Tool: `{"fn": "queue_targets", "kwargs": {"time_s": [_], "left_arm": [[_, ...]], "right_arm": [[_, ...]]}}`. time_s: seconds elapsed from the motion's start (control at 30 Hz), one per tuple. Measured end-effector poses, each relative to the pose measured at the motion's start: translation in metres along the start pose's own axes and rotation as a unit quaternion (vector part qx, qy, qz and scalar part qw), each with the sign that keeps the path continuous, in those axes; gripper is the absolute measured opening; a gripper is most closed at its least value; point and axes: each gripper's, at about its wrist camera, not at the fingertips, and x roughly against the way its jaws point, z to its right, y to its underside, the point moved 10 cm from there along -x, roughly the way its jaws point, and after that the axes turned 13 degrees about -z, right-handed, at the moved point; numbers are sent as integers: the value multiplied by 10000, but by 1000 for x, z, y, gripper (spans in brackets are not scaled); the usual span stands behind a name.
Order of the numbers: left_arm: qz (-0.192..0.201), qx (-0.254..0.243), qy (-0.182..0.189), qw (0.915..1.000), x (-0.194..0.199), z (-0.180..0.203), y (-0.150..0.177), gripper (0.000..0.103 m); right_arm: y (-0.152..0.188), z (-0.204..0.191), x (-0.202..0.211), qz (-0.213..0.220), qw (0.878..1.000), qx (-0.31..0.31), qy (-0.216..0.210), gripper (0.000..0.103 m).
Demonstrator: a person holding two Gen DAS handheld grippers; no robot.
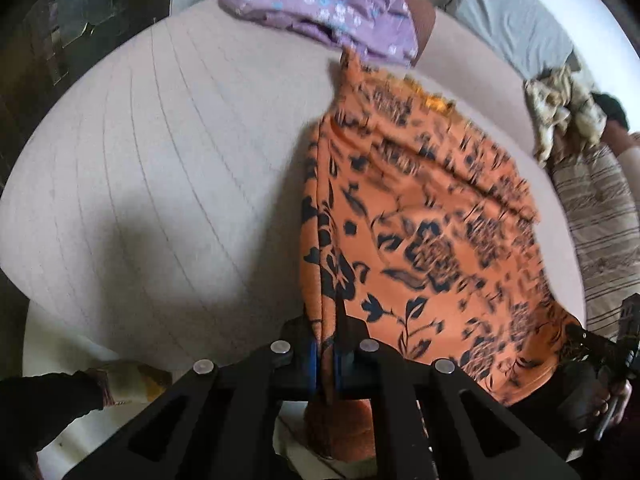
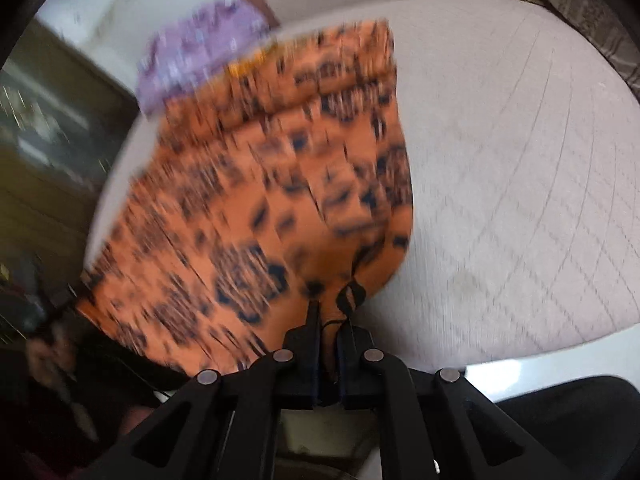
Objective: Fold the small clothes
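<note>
An orange garment with a black floral print (image 1: pixel 432 220) hangs stretched between my two grippers above a pale quilted bed (image 1: pixel 160 160). My left gripper (image 1: pixel 328 336) is shut on its near left corner. My right gripper (image 2: pixel 328 332) is shut on its other near corner; the garment (image 2: pixel 260 184) is blurred there. The right gripper also shows at the right edge of the left wrist view (image 1: pixel 600 344). The far end of the garment trails toward the bed.
A purple floral garment (image 1: pixel 320 4) lies at the far side of the bed, also in the right wrist view (image 2: pixel 192 56). A grey pillow (image 1: pixel 516 20) and a striped cloth (image 1: pixel 600 220) lie at the right. Dark furniture (image 1: pixel 60 40) stands at the left.
</note>
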Motion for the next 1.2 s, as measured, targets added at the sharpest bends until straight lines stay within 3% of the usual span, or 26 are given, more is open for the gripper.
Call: {"fn": "queue_targets", "kwargs": {"time_s": [0.23, 0.47, 0.63, 0.73, 0.97, 1.07, 1.13, 1.2], "left_arm": [[422, -62, 248, 9988, 37, 15, -25, 5], [313, -10, 258, 9992, 32, 18, -50, 5], [431, -67, 264, 9987, 39, 29, -107, 5], [470, -100, 255, 9985, 35, 44, -162, 5], [562, 25, 249, 9981, -28, 79, -297, 6], [272, 461, 97, 9985, -85, 63, -322, 9], [227, 626, -90, 9977, -116, 48, -330, 11], [336, 776, 26, 9964, -129, 41, -330, 14]], "right_arm": [[-41, 0, 56, 714, 9946, -317, -689, 6], [-61, 3, 63, 826, 9910, -417, -970, 6], [-113, 2, 79, 1209, 9849, -448, -1158, 6], [-165, 7, 84, 1442, 9804, -579, -1214, 6], [-286, 46, 52, 1899, 9625, -1355, -1384, 6], [-320, 68, 19, 1838, 9565, -1653, -1548, 9], [-331, 79, -4, 1694, 9587, -1729, -1495, 9], [-338, 88, -23, 1467, 9648, -1703, -1368, 11]]}}
